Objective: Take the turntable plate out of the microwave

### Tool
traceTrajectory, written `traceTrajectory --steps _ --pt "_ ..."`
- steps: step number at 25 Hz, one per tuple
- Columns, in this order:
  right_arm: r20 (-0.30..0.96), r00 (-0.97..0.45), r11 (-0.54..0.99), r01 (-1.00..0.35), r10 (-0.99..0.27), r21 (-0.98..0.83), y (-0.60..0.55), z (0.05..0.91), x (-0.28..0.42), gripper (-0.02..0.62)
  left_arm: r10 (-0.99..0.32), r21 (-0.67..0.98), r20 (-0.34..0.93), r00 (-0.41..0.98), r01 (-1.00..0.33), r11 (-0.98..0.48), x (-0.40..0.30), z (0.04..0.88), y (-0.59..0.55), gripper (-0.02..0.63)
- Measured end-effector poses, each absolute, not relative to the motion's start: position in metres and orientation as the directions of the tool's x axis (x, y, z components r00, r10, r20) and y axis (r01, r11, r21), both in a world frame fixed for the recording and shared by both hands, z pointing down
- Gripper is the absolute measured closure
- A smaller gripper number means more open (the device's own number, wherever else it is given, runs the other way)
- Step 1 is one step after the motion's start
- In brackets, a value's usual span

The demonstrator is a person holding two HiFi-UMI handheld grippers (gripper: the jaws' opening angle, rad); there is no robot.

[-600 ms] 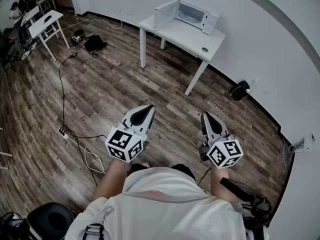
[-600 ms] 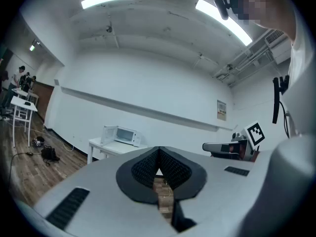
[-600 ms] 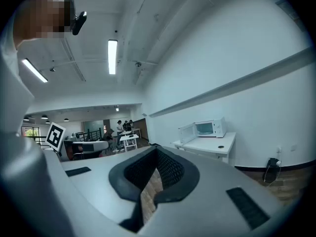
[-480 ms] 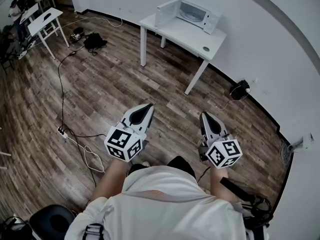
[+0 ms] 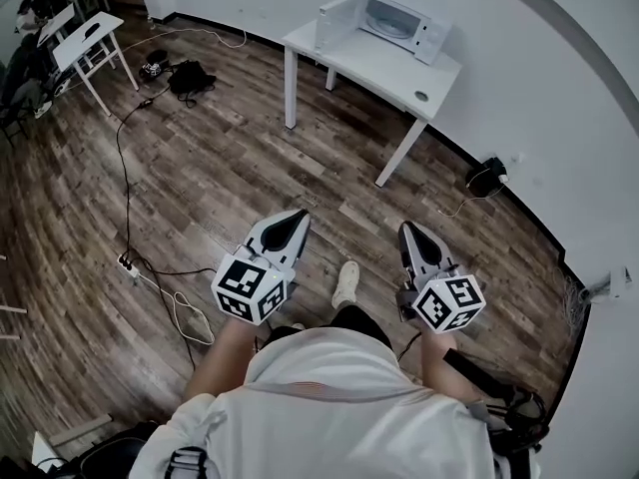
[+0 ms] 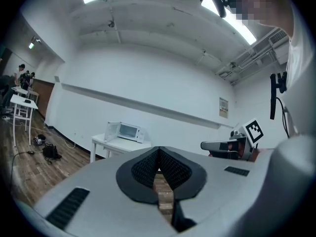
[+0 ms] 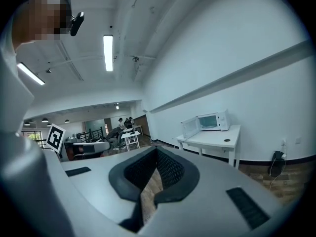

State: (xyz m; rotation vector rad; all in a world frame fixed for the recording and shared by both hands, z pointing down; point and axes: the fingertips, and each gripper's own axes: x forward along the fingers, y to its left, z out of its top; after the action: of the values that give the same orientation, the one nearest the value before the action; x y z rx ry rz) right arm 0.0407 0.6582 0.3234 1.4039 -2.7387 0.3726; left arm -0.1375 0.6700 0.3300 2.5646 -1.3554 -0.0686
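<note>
Far across the floor, open microwave — left tongs and right tongs both together, empty.

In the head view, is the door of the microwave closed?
No, the microwave on the white table has its door swung open to one side.

We note: black bag on wood floor, far left; power strip with trailing cables nearer us; black object against right wall.
</note>
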Motion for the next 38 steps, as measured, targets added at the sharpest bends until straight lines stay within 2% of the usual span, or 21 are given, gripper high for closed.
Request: traceTrajectory --steps 7,15,29,38 --pt "0.142 -0.611 0.583 -0.789 -0.779 -0.193 0.604 0.328 0.042 0.592 -0.824 0.228 0.078 0.561 -0.815 -0.533 -0.134 0.331 0.614 0.595" --pt "0.115 -0.578 0.546 -0.807 -0.808 -0.223 0.512 0.328 0.094 0.592 -0.799 0.2 0.1 0.593 -0.799 -0.567 -0.082 0.328 0.523 0.595" --pt "0.116 -0.621 0.583 -0.774 -0.775 -0.248 0.341 0.327 0.162 0.592 -0.82 0.199 0.111 0.562 -0.821 -0.536 -0.009 0.316 0.354 0.595" --pt "0.123 -0.644 0.591 -0.75 -0.755 -0.297 0.281 0.342 0.191 0.592 -0.819 0.193 0.141 0.556 -0.827 -0.528 0.027 0.325 0.295 0.595"
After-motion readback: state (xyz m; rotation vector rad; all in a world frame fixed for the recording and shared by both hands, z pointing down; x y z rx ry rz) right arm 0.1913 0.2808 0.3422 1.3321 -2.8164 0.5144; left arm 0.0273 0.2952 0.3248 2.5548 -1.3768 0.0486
